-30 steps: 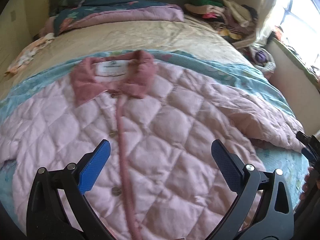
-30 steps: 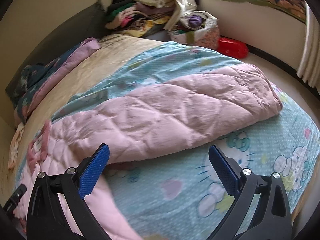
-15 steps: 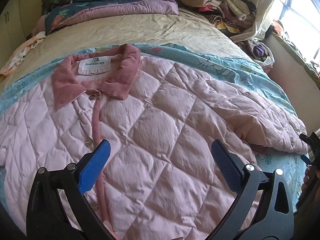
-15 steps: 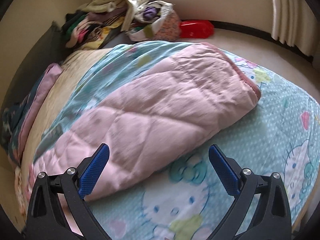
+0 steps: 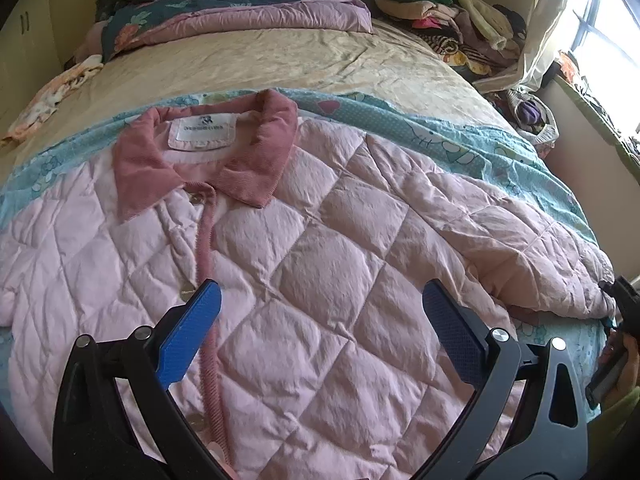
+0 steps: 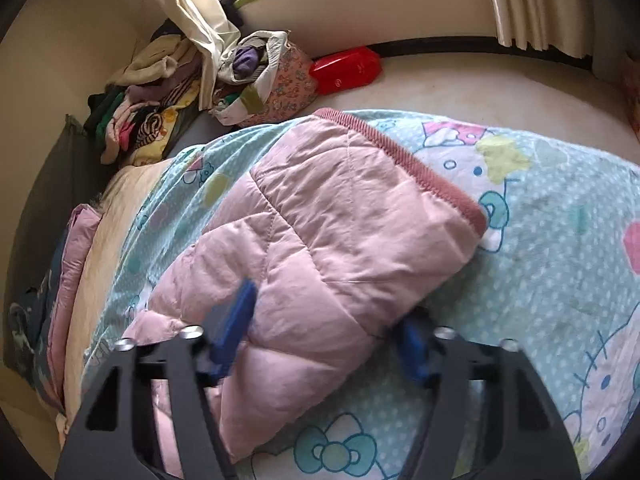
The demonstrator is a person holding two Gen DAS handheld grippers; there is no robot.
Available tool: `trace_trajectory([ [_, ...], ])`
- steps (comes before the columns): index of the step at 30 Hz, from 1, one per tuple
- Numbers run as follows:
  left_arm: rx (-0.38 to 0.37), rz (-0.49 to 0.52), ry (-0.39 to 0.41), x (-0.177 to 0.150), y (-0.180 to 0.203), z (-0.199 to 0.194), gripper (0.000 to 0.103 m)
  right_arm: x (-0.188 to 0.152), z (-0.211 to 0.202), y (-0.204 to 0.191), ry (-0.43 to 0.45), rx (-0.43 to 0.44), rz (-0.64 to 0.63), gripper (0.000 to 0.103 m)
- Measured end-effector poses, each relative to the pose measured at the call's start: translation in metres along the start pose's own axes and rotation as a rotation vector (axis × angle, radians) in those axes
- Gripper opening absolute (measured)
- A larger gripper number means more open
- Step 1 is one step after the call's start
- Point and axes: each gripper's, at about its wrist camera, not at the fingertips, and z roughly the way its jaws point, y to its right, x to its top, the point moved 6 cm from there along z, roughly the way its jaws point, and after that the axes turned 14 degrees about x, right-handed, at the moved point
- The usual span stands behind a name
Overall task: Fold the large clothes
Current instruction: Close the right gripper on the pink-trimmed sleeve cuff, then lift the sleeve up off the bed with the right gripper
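A: What does the left wrist view give you?

B: The whole front of the pink quilted jacket (image 5: 304, 280), spread flat on the bed (image 5: 280, 60), with its darker pink collar (image 5: 208, 160), white label and snap placket. The left tool (image 5: 320, 320) hangs above the chest panel, its blue pads spread wide, nothing between them. At the far right edge the right tool (image 5: 618, 312) just shows by the sleeve end.

A: And the right wrist view?

B: Only the sleeve (image 6: 320, 248), with its ribbed pink cuff (image 6: 420, 172), lying on the turquoise cartoon-cat sheet (image 6: 560, 280). The right tool (image 6: 324, 344) has its pads drawn in against both sides of the sleeve, pinching the padded fabric.

A: The room?

B: A beige cover lies further up the bed, with a folded floral quilt (image 5: 224, 12) at the head and a heap of clothes (image 5: 448, 20) in the corner. The right view alone shows a red case (image 6: 346, 68) on the floor beside a flowered bag (image 6: 276, 84).
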Motion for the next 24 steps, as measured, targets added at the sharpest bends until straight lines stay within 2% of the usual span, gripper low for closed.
trace_trajectory([
  [3, -0.002, -0.014, 0.005, 0.003, -0.007, -0.007, 0.095, 0.007, -0.013, -0.008, 0.017, 0.061, -0.04, 0.035],
  [6, 0.001, -0.028, 0.005, 0.006, -0.016, -0.013, 0.095, 0.011, -0.031, -0.037, 0.038, 0.114, -0.137, 0.028],
  [13, -0.008, -0.037, 0.031, 0.017, -0.032, -0.036, 0.095, 0.017, -0.075, -0.118, 0.075, 0.225, -0.353, 0.025],
  [24, -0.024, -0.055, 0.087, 0.038, -0.068, -0.072, 0.095, 0.001, -0.127, -0.234, 0.09, 0.337, -0.578, 0.024],
])
